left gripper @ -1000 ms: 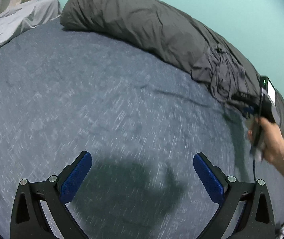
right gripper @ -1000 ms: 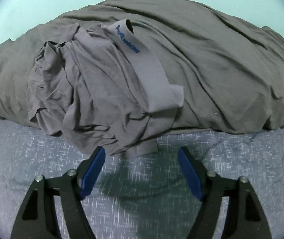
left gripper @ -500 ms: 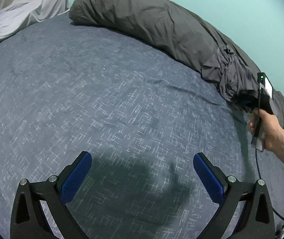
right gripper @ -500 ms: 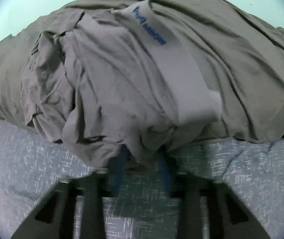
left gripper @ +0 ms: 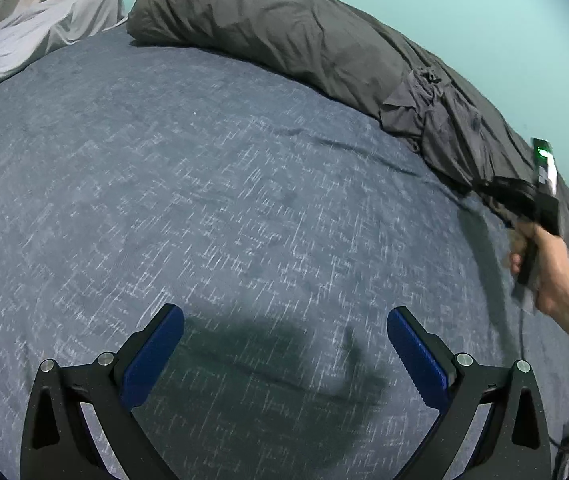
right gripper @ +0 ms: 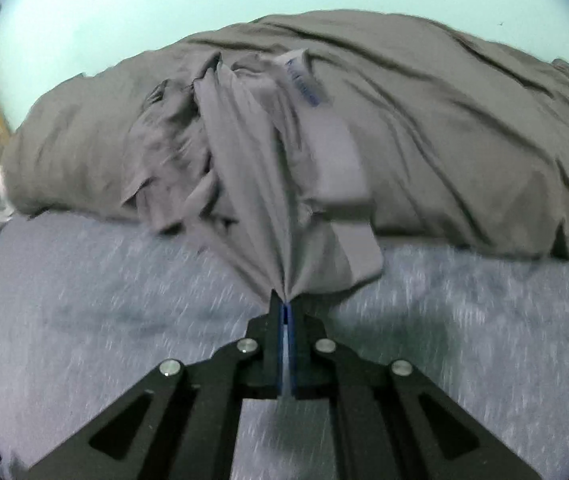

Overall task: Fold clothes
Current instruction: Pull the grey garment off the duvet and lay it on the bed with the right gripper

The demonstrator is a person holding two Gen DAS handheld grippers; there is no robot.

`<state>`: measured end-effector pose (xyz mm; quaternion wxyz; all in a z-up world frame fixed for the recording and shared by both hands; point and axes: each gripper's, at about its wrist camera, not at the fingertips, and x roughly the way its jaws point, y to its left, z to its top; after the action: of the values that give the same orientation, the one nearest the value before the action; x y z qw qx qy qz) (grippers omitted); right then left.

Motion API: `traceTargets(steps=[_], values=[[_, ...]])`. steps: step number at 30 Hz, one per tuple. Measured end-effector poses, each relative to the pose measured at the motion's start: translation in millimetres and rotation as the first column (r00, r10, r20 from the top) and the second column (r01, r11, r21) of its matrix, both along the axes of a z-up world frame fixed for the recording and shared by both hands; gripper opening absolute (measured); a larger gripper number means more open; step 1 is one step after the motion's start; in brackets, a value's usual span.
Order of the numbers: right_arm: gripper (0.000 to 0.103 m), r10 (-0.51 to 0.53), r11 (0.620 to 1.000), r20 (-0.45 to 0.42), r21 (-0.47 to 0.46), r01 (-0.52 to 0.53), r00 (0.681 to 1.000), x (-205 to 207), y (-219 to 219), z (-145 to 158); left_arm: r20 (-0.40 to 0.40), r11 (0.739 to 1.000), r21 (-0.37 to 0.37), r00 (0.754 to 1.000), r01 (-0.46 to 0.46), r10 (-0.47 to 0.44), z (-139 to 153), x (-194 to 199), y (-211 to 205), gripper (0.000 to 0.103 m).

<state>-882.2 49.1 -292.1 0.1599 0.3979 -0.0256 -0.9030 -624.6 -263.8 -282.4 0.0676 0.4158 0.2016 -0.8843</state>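
Garment (right gripper: pixel 252 168): grey, crumpled, heaped against the rolled duvet (right gripper: pixel 464 140) at the far edge of the bed (right gripper: pixel 84 320). Waistband (right gripper: pixel 324 128) with blue lettering twisted over the top, one end drooping toward the sheet. No crease, no flat panel, no squared edge anywhere on it; unfolded as it lies now.

Right gripper (right gripper: pixel 285 304): pressed together on a low edge of the garment, cloth fanning out from the pinch in taut pleats. Motion blur across the sheet and the cloth in the right wrist view. Grip looks narrow, only a small bunch of fabric between the pads, so liable to slip under a hard tug.

Left gripper (left gripper: pixel 284 344): spread wide, nothing between the pads, hovering over bare blue sheet near the middle of the bed, well apart from the garment. From that view, garment (left gripper: pixel 436 120) visible far off to the right against the duvet (left gripper: pixel 284 36), with the right gripper (left gripper: pixel 504 196) and hand (left gripper: pixel 552 276) beside it. Pale pillow (left gripper: pixel 32 40) at the far left corner.

Judged stage: garment gripped, but not spread out, and no fold visible. Left to do, by the look of it: garment brought onto the open sheet, laid flat, smoothed, then folded. Whether other clothes lie folded elsewhere: not shown in either view.
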Motion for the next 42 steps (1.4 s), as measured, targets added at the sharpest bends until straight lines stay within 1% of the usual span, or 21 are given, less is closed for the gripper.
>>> traceTargets(steps=[6,9,14,17,18,19,22,29,33,37,39,42], values=[[0.001,0.095,0.991,0.034,-0.097,-0.091,0.995,78,15,15,0.003,1.000,-0.004,1.000,-0.012,0.012,9,24,-4,0.103],[0.001,0.125,0.984,0.046,-0.134,-0.118,0.991,125,21,15,-0.008,1.000,-0.013,1.000,-0.009,0.009,18,44,3,0.103],[0.001,0.104,0.972,0.032,-0.215,-0.094,0.994,213,52,31,-0.008,1.000,0.001,1.000,-0.011,0.011,28,93,12,0.103],[0.001,0.076,0.964,0.024,-0.256,-0.067,0.997,257,72,35,0.009,1.000,0.025,1.000,-0.004,0.004,31,130,29,0.103],[0.001,0.077,0.961,0.030,-0.269,-0.066,0.997,279,77,37,0.014,1.000,0.028,1.000,0.002,-0.003,32,144,37,0.103],[0.001,0.086,0.960,0.029,-0.269,-0.075,0.996,302,79,44,0.016,1.000,0.027,1.000,0.007,-0.008,33,157,44,0.103],[0.001,0.084,0.958,0.021,-0.275,-0.075,0.996,355,93,51,0.025,0.999,0.034,0.999,0.027,-0.028,31,188,63,0.103],[0.001,0.038,0.946,0.054,-0.323,-0.018,0.998,462,133,33,0.045,0.998,0.057,0.998,0.031,-0.033,14,261,98,0.103],[0.001,0.029,0.940,0.055,-0.341,-0.008,0.998,509,147,21,0.049,0.998,0.060,0.998,0.024,-0.027,1,298,109,0.103],[0.001,0.036,0.937,0.041,-0.349,-0.019,0.999,544,158,14,0.051,0.998,0.056,0.998,0.043,-0.046,-11,318,123,0.103],[0.001,0.039,0.935,0.034,-0.353,-0.025,0.999,558,163,12,0.038,0.997,0.047,0.998,0.057,-0.059,-11,325,131,0.103],[0.001,0.045,0.933,0.023,-0.359,-0.033,0.999,579,171,10,-0.010,0.997,0.019,0.998,0.069,-0.068,-2,334,137,0.103]])
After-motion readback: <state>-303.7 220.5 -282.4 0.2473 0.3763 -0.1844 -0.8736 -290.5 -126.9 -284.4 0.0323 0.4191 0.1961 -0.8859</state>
